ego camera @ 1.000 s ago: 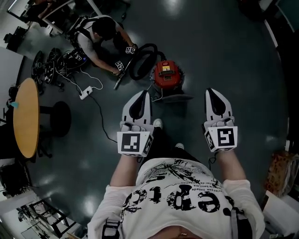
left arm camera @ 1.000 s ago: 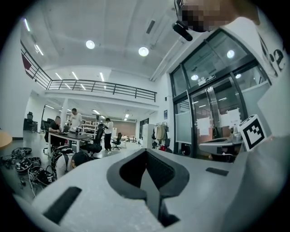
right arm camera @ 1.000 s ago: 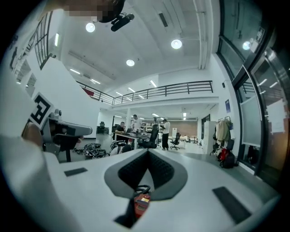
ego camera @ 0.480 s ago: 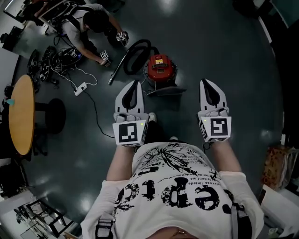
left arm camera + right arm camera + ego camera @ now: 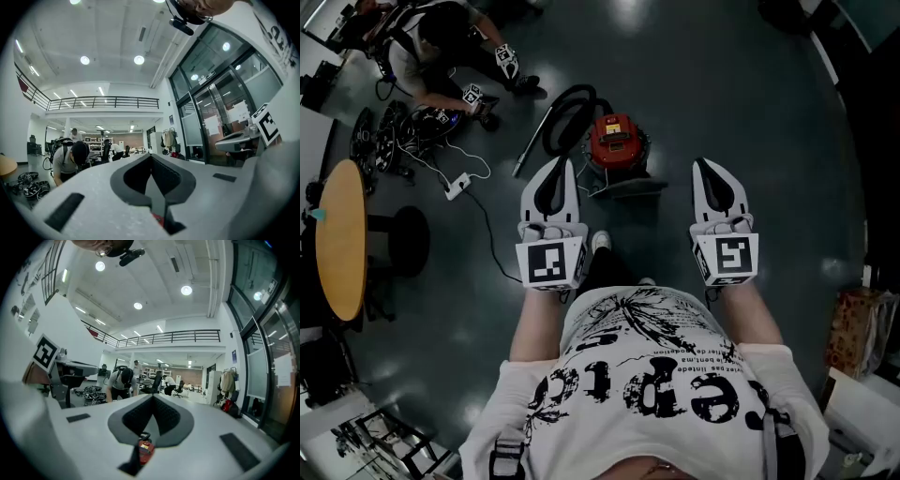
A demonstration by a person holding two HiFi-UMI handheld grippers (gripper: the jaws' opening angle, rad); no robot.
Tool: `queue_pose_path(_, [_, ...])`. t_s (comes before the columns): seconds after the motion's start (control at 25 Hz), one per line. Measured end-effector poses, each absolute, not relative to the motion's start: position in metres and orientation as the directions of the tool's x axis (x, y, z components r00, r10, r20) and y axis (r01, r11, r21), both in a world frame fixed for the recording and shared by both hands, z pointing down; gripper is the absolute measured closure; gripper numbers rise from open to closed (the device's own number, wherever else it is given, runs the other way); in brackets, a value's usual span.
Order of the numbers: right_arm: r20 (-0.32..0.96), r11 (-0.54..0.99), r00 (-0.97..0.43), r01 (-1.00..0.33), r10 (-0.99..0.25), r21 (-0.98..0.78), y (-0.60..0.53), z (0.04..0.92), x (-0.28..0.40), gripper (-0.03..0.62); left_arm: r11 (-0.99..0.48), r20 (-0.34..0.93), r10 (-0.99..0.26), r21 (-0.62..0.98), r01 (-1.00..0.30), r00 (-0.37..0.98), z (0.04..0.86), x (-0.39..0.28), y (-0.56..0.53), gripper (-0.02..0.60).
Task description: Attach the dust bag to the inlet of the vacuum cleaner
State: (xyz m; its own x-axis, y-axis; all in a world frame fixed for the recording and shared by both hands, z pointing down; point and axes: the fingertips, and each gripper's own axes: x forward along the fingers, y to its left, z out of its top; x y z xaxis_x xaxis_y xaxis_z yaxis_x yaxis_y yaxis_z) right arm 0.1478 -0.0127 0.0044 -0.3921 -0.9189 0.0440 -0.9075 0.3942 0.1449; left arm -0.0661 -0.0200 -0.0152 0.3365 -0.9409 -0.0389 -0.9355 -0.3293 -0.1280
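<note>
Nearest: left gripper (image 5: 560, 167) and right gripper (image 5: 703, 167) are held level, side by side. Each has its jaws pressed together on nothing. No change is noted in either over the last second.

Beyond them, at 12 o'clock on the floor (image 5: 750, 84), the red vacuum cleaner (image 5: 617, 141) is found. Its black hose (image 5: 566, 111) is looped at its 10 o'clock. It is judged well apart from both grippers.

Changed: the other person (image 5: 441, 37) was bent over the wand (image 5: 534, 142) a second ago with their own grippers. That person is now seen drawn off to 11 o'clock, by the cables (image 5: 403, 127). The vacuum cleaner is thus left clear for the task.

Hard to make out: the dust bag is identified in no view. A flat grey piece (image 5: 628, 187) lies touching the vacuum cleaner's near side, but it cannot be told whether this is bag, lid or base. The inlet is not resolved. In both gripper views only a red sliver of the vacuum cleaner is seen below the closed jaws.
</note>
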Motion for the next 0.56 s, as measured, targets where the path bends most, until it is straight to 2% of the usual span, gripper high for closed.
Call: queue_pose_path(0.56, [0.077,0.41,-0.403,-0.904,-0.912,0.125,-0.017,0.017,0.133,0.592,-0.32,0.04,-0.947,-0.14,-0.937,0.318,0.001,-0.072,-0.028,0.578])
